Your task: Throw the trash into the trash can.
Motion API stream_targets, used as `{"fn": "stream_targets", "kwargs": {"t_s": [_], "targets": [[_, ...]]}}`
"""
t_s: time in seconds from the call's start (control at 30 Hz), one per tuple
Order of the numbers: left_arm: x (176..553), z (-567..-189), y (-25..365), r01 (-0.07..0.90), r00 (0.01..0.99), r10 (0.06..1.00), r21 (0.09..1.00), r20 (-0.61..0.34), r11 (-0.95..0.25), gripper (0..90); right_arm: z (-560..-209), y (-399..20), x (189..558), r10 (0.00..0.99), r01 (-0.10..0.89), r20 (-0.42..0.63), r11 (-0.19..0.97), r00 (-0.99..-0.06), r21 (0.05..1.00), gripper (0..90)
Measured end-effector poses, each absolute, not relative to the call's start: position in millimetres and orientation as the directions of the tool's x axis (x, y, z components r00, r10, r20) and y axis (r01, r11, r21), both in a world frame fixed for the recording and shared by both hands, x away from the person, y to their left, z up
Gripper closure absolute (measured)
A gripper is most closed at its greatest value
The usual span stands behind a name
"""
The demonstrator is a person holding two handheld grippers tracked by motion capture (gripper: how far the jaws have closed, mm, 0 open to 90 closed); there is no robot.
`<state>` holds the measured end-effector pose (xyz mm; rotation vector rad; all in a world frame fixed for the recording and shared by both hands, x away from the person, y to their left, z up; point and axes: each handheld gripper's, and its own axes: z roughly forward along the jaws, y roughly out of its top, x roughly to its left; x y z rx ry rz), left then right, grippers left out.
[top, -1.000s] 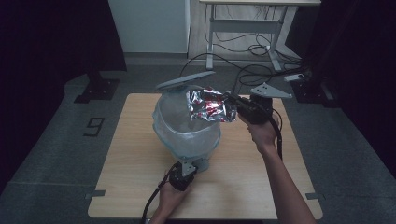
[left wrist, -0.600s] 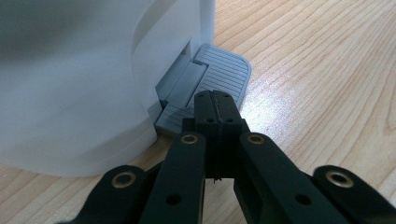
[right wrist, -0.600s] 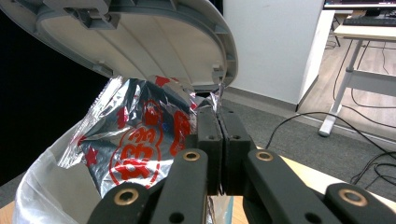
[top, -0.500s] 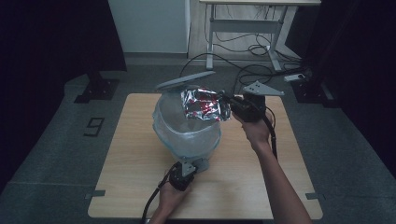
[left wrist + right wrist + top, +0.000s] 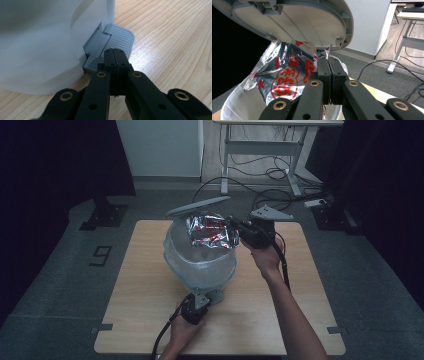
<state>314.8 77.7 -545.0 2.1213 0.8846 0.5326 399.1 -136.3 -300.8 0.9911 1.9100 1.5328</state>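
A light wooden bench [image 5: 150,285] stands on a grey carpeted floor [image 5: 60,290] in a dim room. Beyond the fingers, at the far side, a white wall panel [image 5: 160,145] rises, with a desk frame on white legs [image 5: 260,155] beside it and black cables [image 5: 255,172] tangled beneath. Dark curtains [image 5: 45,165] close both sides. A figure "9" marking [image 5: 101,255] lies on the floor.

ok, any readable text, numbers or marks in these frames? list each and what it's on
"9": dark figure on the grey floor, left of the table.
Red characters in a red ring, with red stars, on the silver foil wrapper held by the right gripper over the bin: too crumpled to read.
No other text can be made out.
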Motion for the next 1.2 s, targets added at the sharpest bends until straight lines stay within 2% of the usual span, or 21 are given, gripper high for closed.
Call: {"fn": "stream_targets", "kwargs": {"t_s": [0.47,0.5,0.53,0.6,0.63,0.7,0.83,1.2], "targets": [[314.9,-545.0,77.8,0.416,0.674,0.734,0.779,0.082,-0.470,90.0,-305.7,-117.9,407.8,0.775,0.236,0.067,0.108,-0.629,0.966,87.2],[314.9,-545.0,77.8,0.416,0.674,0.734,0.778,0.083,-0.470,90.0,-306.2,-116.8,408.2,0.774,0.239,0.070,0.107,-0.629,0.965,85.3],[314.9,-545.0,77.8,0.416,0.674,0.734,0.778,0.083,-0.470,90.0,-307.1,-115.4,408.9,0.770,0.237,0.068,0.110,-0.634,0.965,79.1],[314.9,-545.0,77.8,0.416,0.674,0.734,0.778,0.083,-0.470,90.0,-308.8,-113.1,409.5,0.773,0.234,0.055,0.122,-0.632,0.964,60.2],[314.9,-545.0,77.8,0.416,0.674,0.734,0.778,0.083,-0.470,90.0,-309.7,-112.0,409.4,0.777,0.235,0.049,0.128,-0.627,0.964,54.7],[314.9,-545.0,77.8,0.416,0.674,0.734,0.778,0.083,-0.470,90.0,-311.4,-112.0,407.8,0.780,0.233,0.040,0.137,-0.624,0.963,49.3],[314.7,-545.0,77.7,0.416,0.674,0.734,0.778,0.084,-0.471,90.0,-312.6,-118.5,404.0,0.782,0.231,0.034,0.141,-0.622,0.963,45.7],[314.7,-544.9,77.6,0.415,0.674,0.734,0.778,0.085,-0.472,90.0,-321.0,-157.3,387.6,0.773,0.228,0.057,0.115,-0.632,0.967,45.9]]}}
